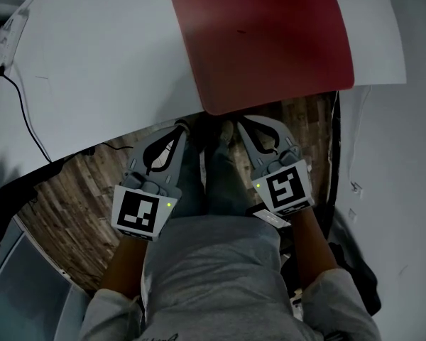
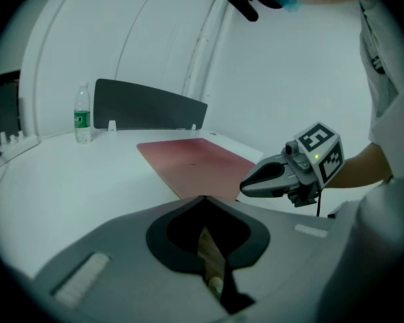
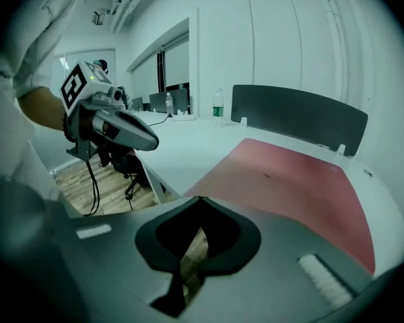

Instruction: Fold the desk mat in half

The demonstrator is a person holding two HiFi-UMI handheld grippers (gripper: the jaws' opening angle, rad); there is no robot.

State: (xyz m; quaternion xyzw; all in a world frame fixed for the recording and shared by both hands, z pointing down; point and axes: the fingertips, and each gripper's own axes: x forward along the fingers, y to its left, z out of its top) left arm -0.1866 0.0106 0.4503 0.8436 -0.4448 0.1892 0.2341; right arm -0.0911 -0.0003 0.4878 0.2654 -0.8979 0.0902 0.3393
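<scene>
Mat (image 1: 263, 41), red and unfolded, lay flat on the white desk (image 1: 106, 69), with its near short edge and rounded corner right at the desk's front edge. Both grippers hung just short of that near edge, below it and off the desk, over a wooden floor (image 1: 64, 204) and in front of the person's legs. The left gripper (image 1: 181, 125) pointed toward the mat's near left corner without touching it. Its fingers were pressed together and held nothing, only floor showing through the gap behind the tips. The right gripper (image 1: 240, 123) sat just beside the left one, under the middle of the mat's near edge, also clear of the mat. Its fingers were clenched tip to tip and empty as well. Neither gripper touched the other.

Beyond the mat's far edge a dark panel (image 2: 148, 106) stood upright on the desk. A clear bottle (image 2: 83, 116) with a green label stood upright left of the mat's far end, near the panel and well apart from the mat. A thin black cable (image 1: 21, 105) trailed across the desk far to the mat's left.
</scene>
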